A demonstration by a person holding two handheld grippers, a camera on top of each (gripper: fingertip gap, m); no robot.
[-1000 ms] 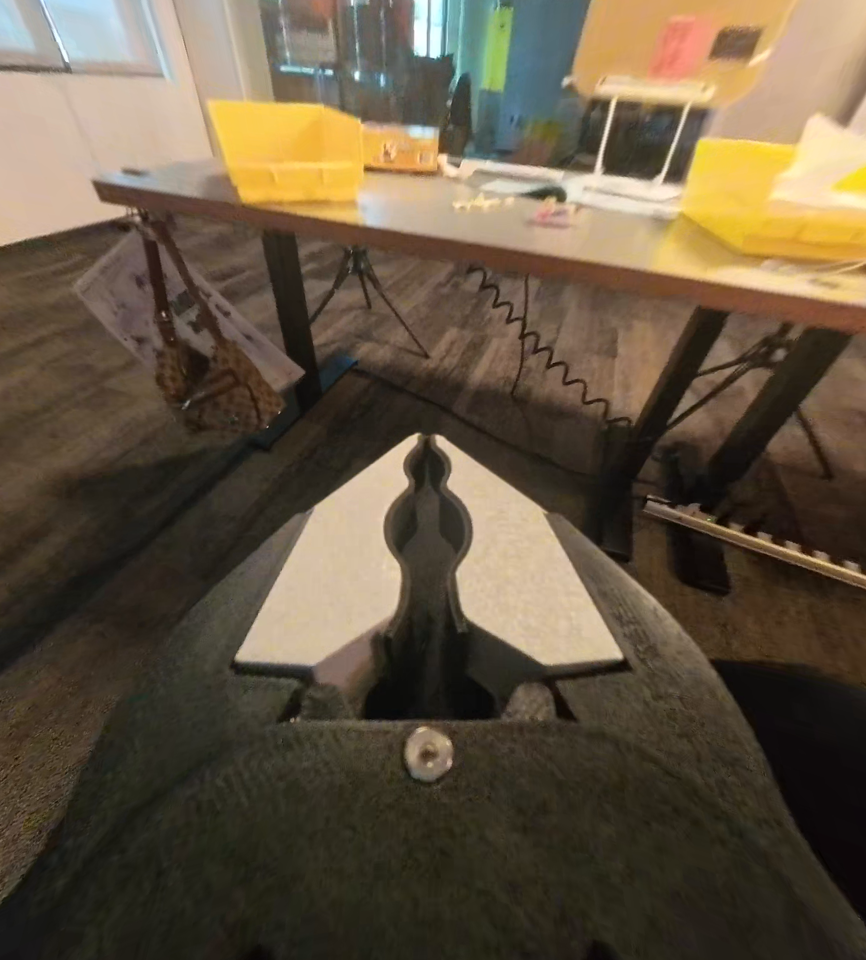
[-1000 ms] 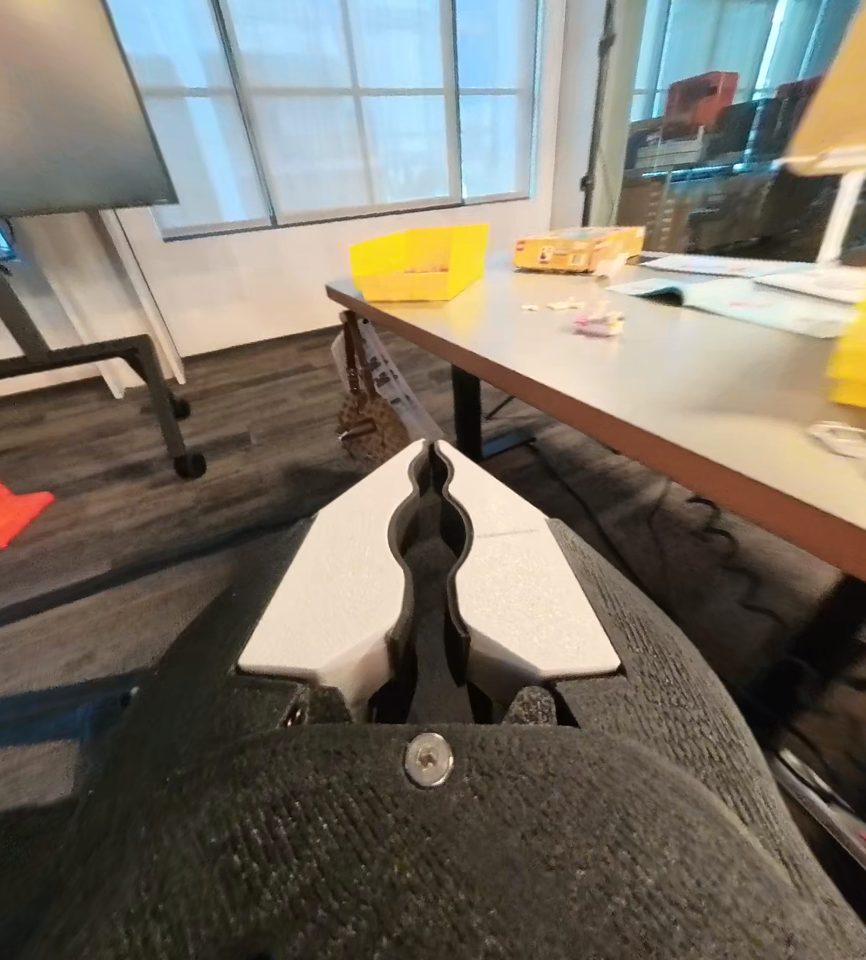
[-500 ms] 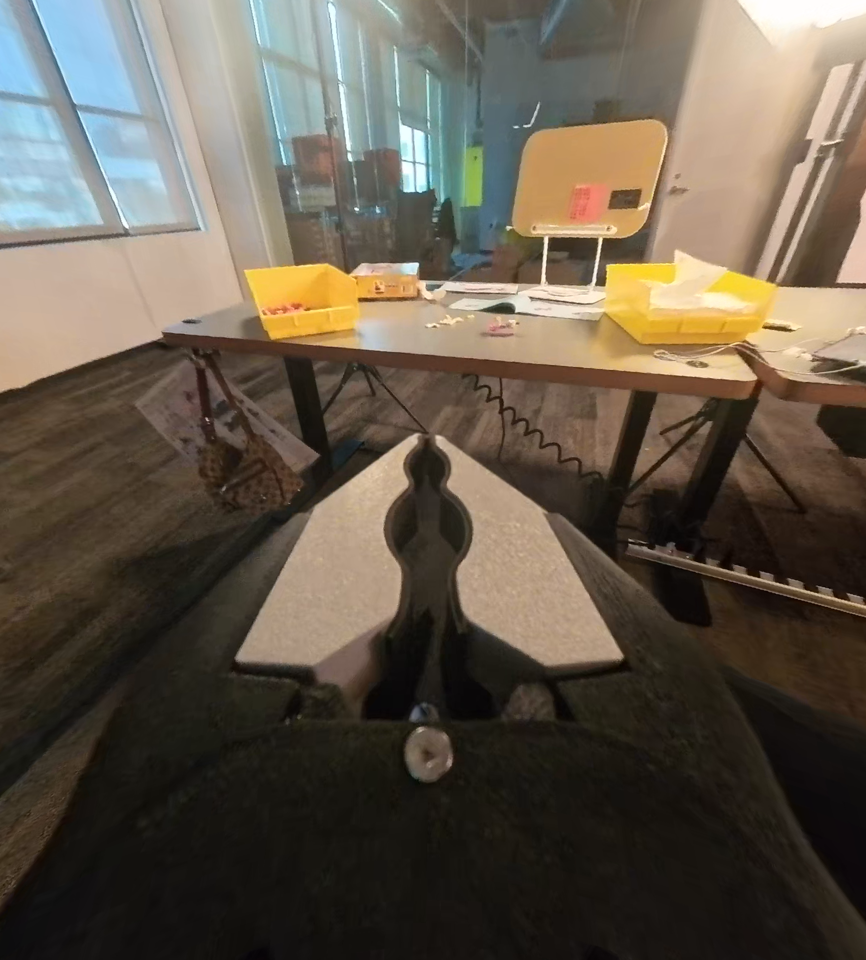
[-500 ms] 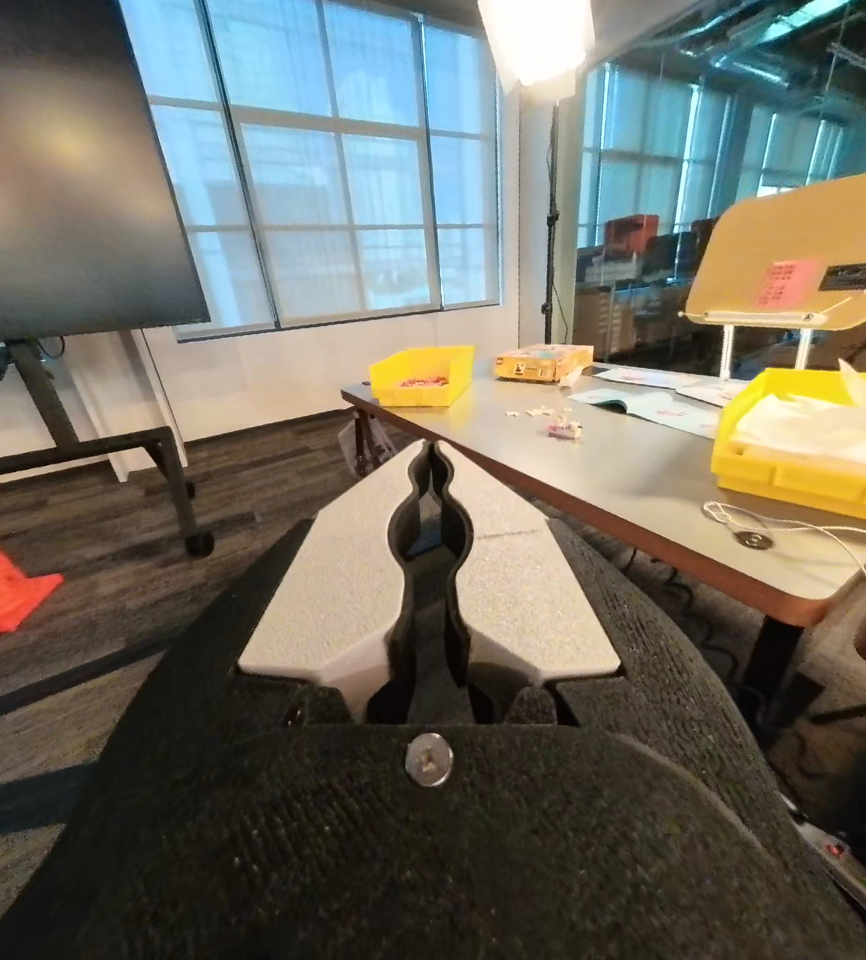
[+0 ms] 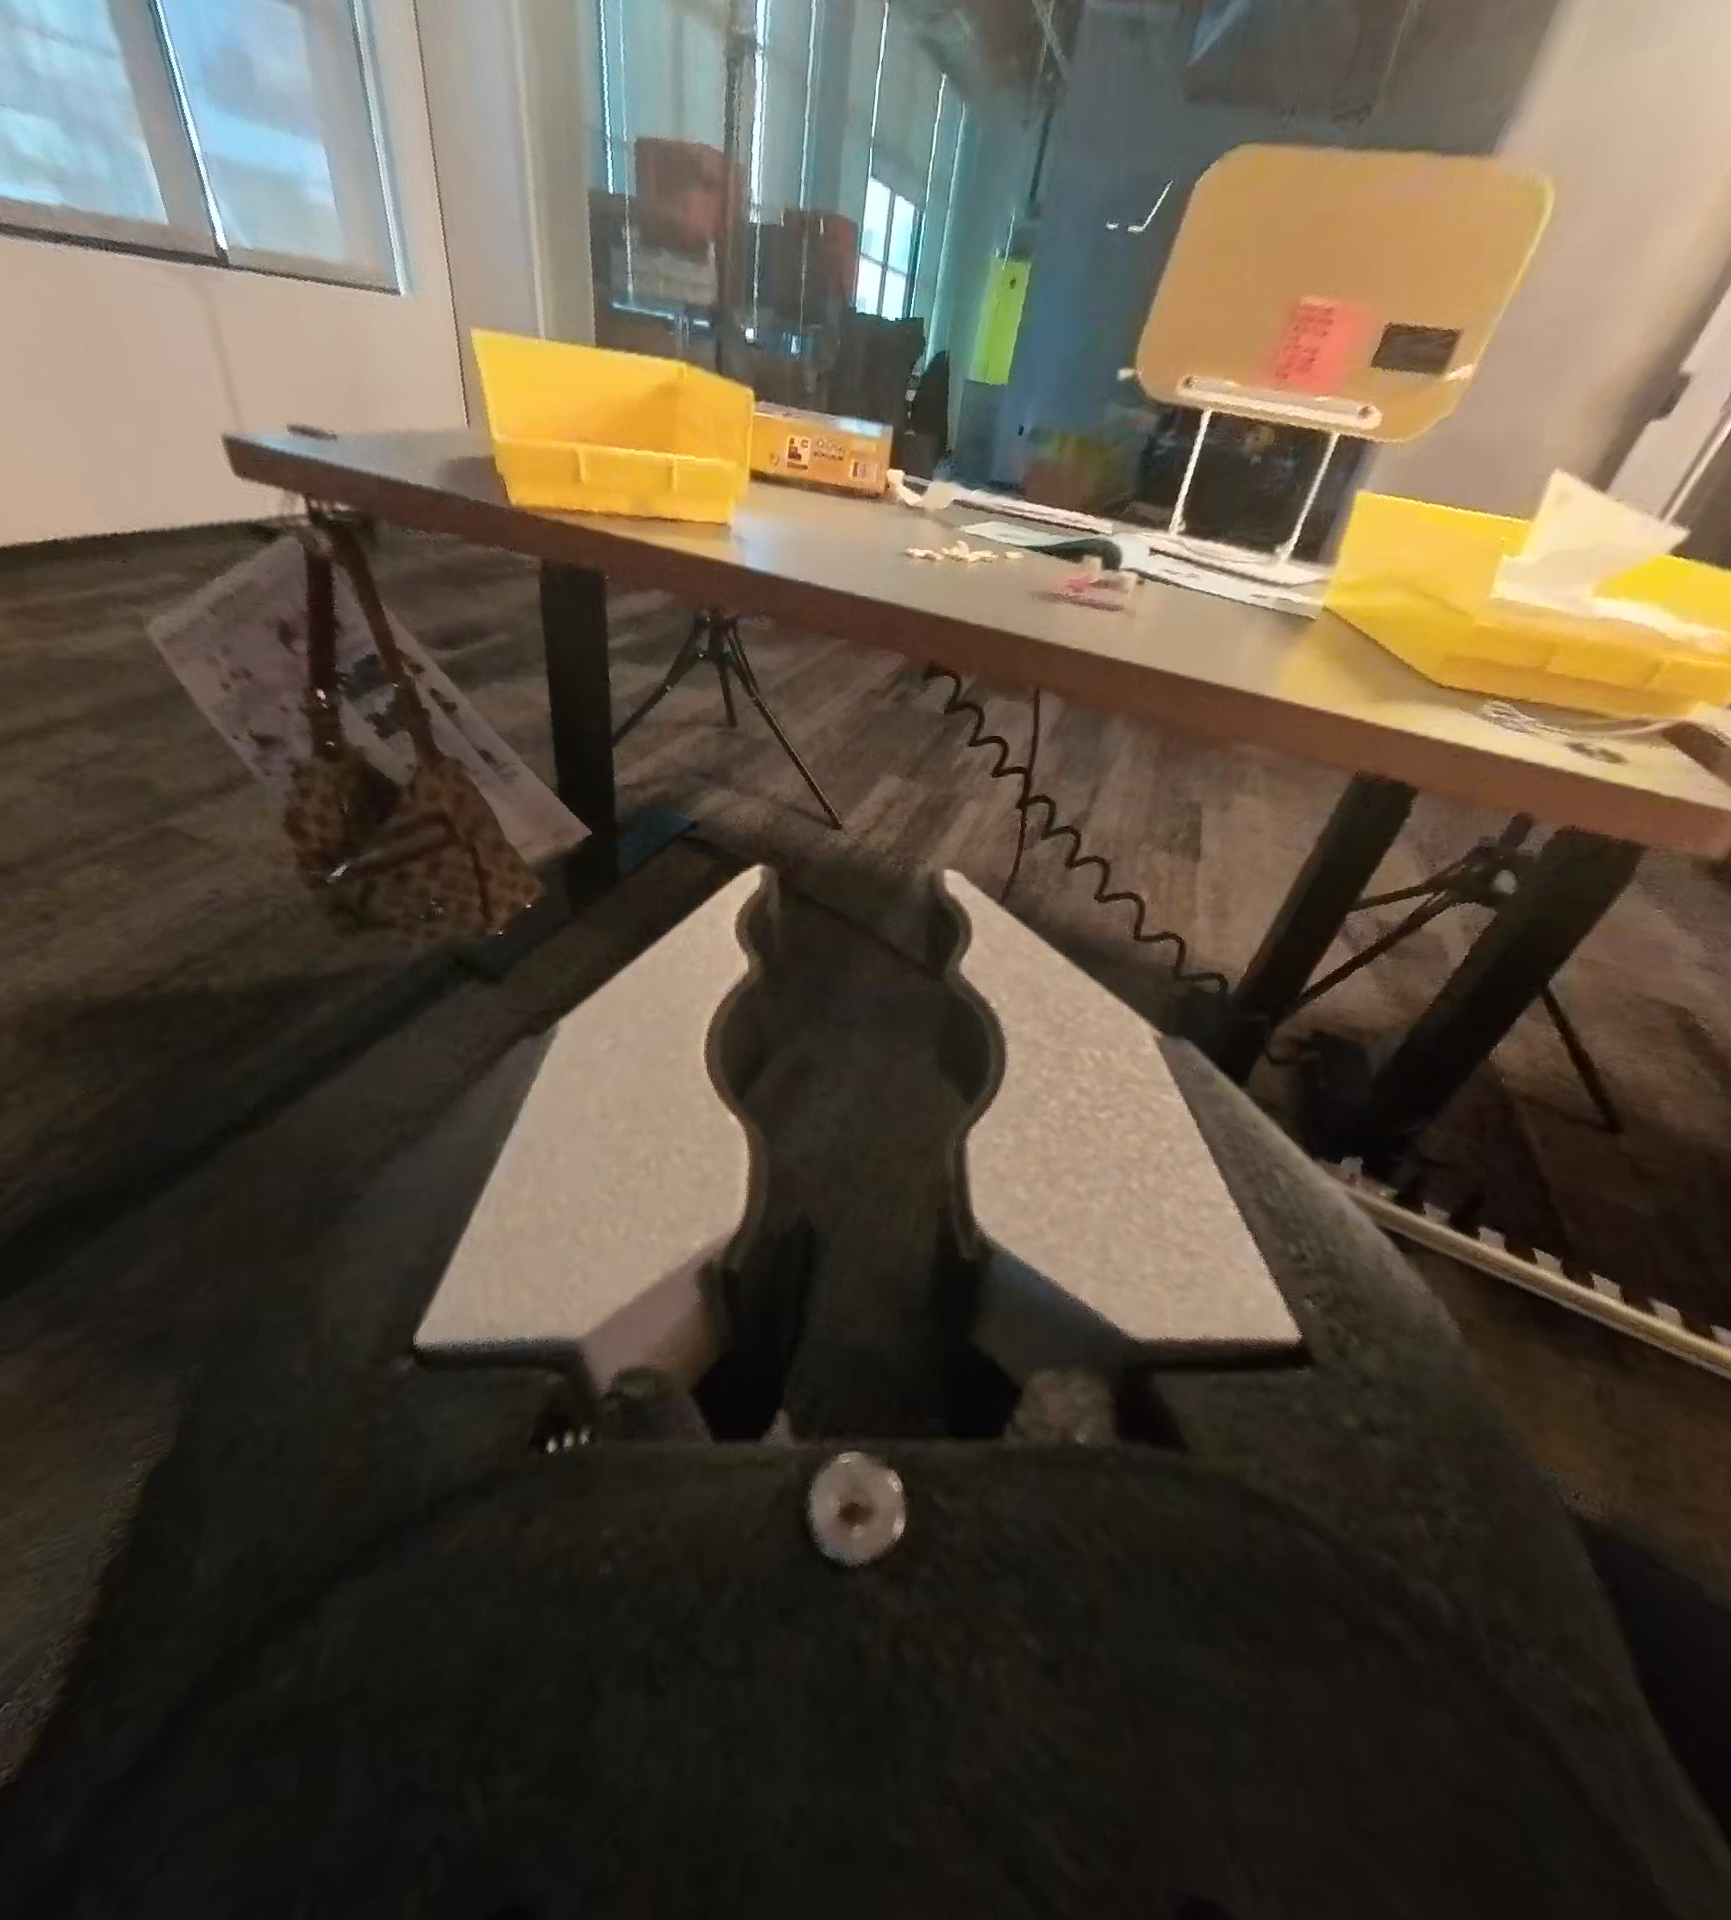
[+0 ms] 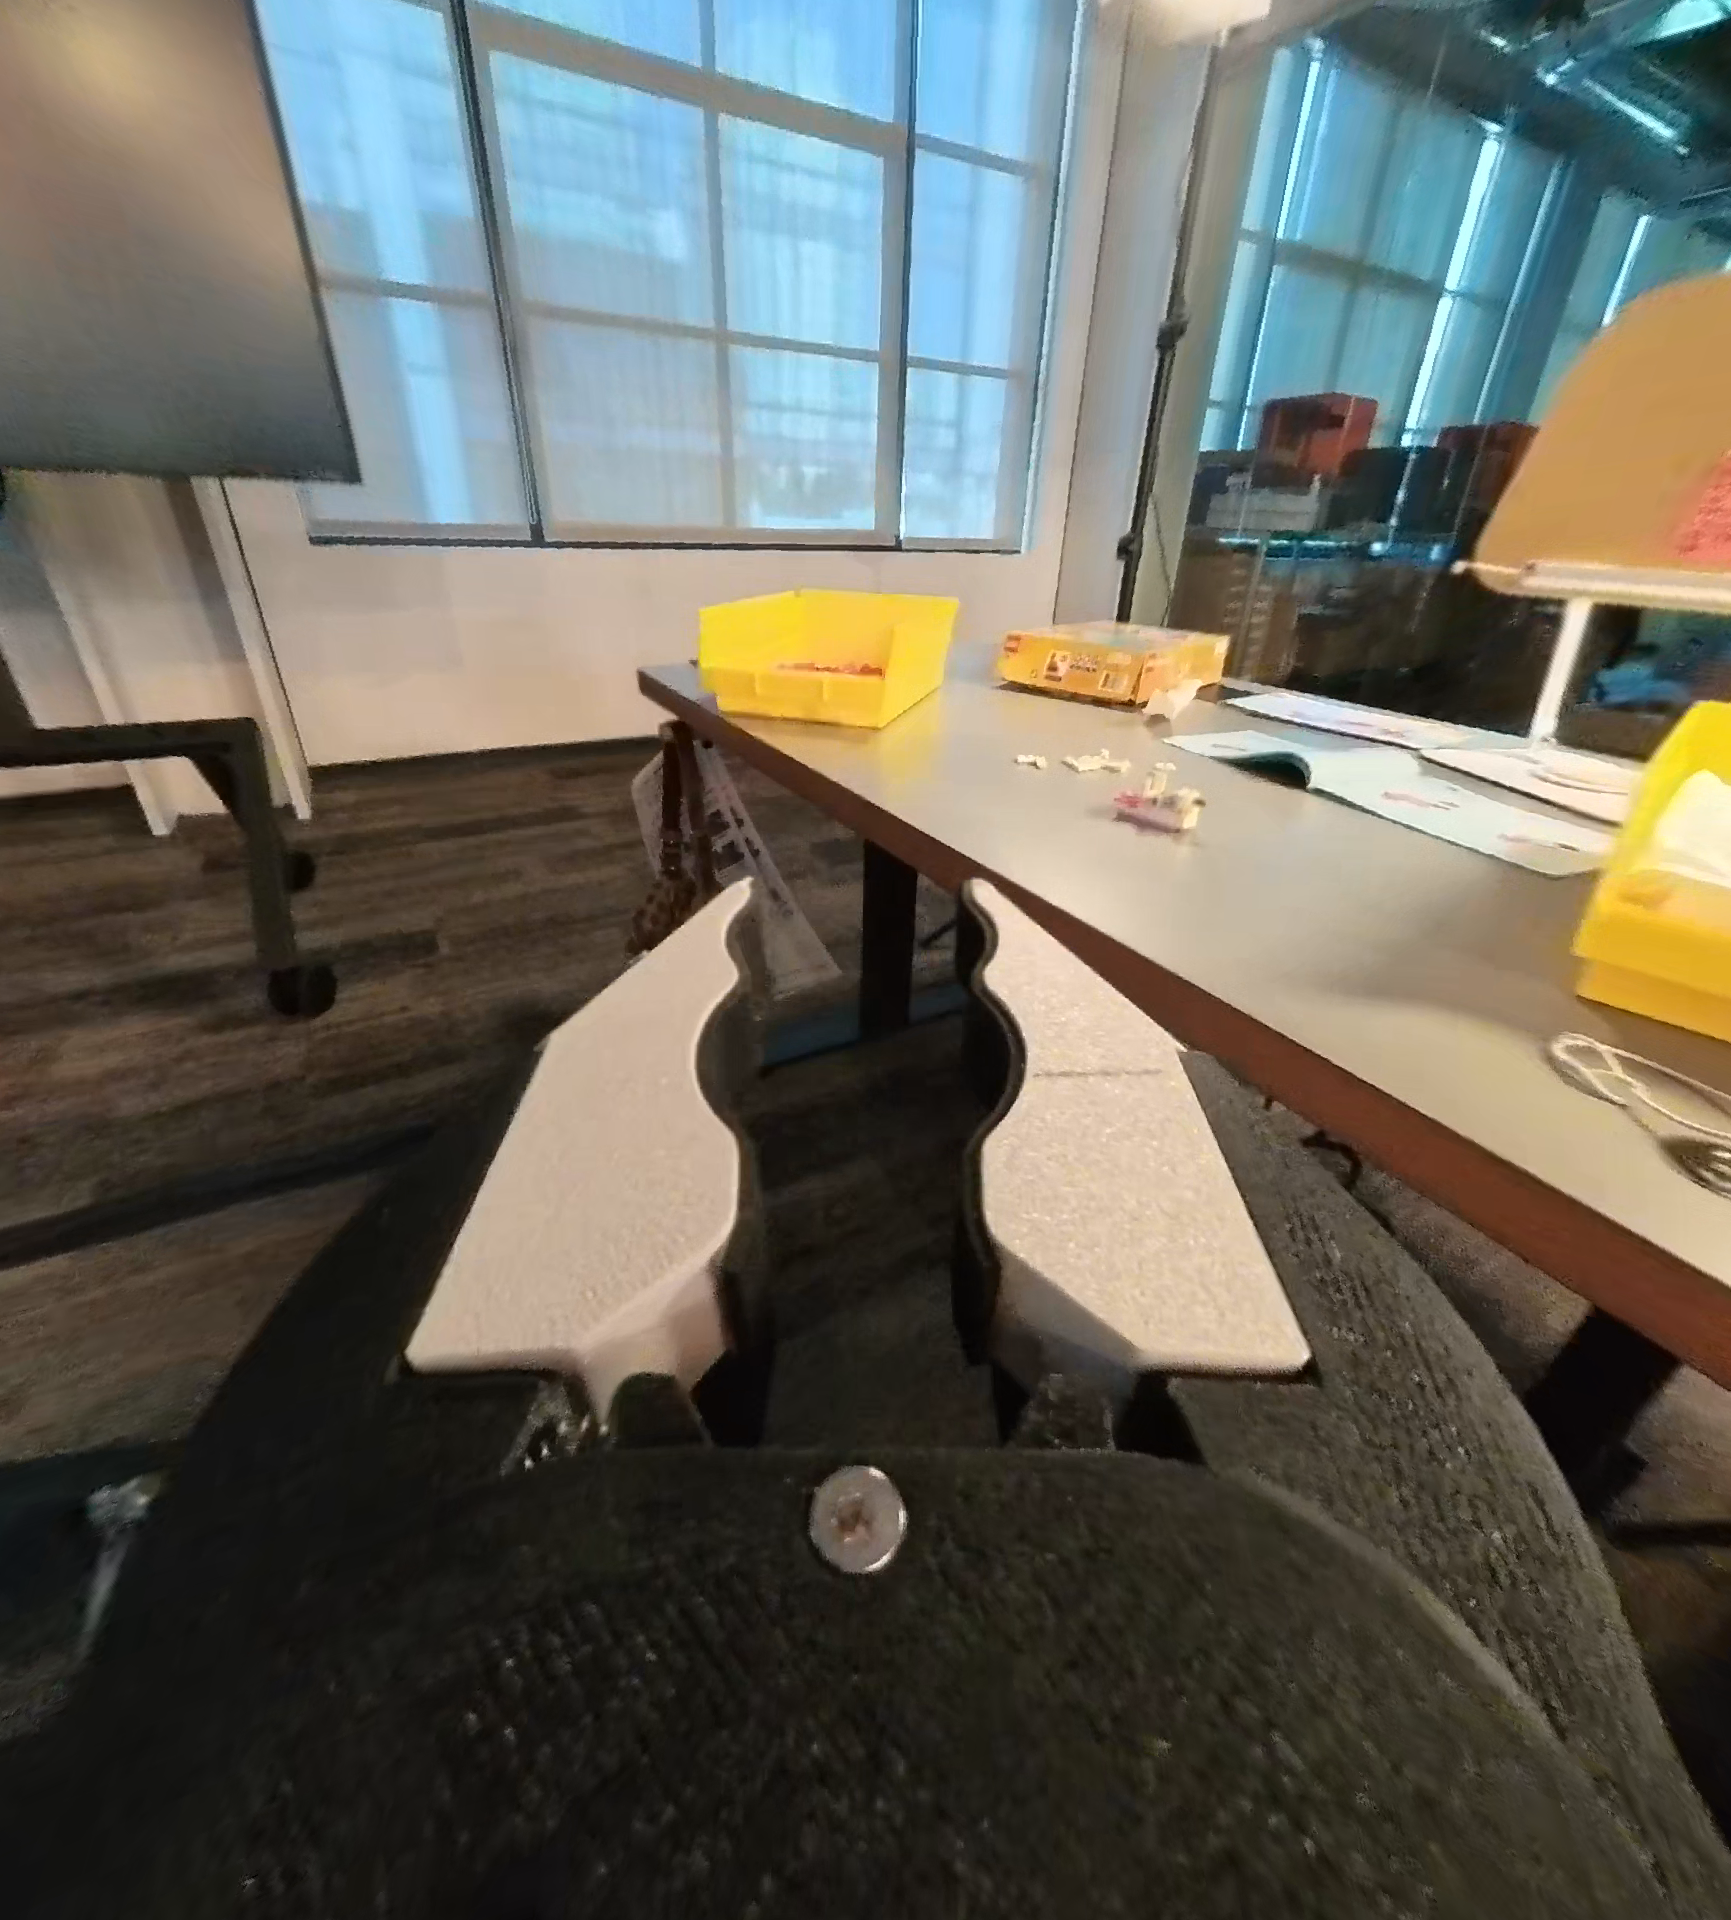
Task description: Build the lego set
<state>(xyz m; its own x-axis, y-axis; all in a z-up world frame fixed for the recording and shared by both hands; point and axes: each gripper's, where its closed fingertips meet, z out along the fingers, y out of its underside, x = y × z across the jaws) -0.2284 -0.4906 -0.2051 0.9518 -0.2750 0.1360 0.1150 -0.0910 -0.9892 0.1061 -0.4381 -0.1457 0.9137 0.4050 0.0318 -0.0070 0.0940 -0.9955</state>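
Note:
My left gripper [image 5: 853, 883] is open with nothing between its pale fingers; only dark floor shows in the gap. It hangs in the air short of the grey table [image 5: 944, 613]. My right gripper [image 6: 856, 894] is open and holds nothing, just off the table's near edge [image 6: 1256, 997]. On the table lie small white bricks [image 6: 1079, 762] and a small pink and white brick build [image 6: 1157, 805]; the build also shows in the left wrist view [image 5: 1089, 587]. A yellow bin [image 6: 819, 655] stands at the far corner.
A second yellow bin with white paper [image 5: 1557, 613], a yellow box [image 6: 1110, 665], open booklets [image 6: 1412, 790] and a tan board on a stand [image 5: 1339, 301] are on the table. A brown bag [image 5: 404, 831] hangs from its corner. A screen on a wheeled stand [image 6: 113, 239] is at the left. Left tips to right tips: about 35 centimetres.
Both grippers have opened from shut, with nothing in either. Both views have shifted; the table now looms closer than half a second ago.

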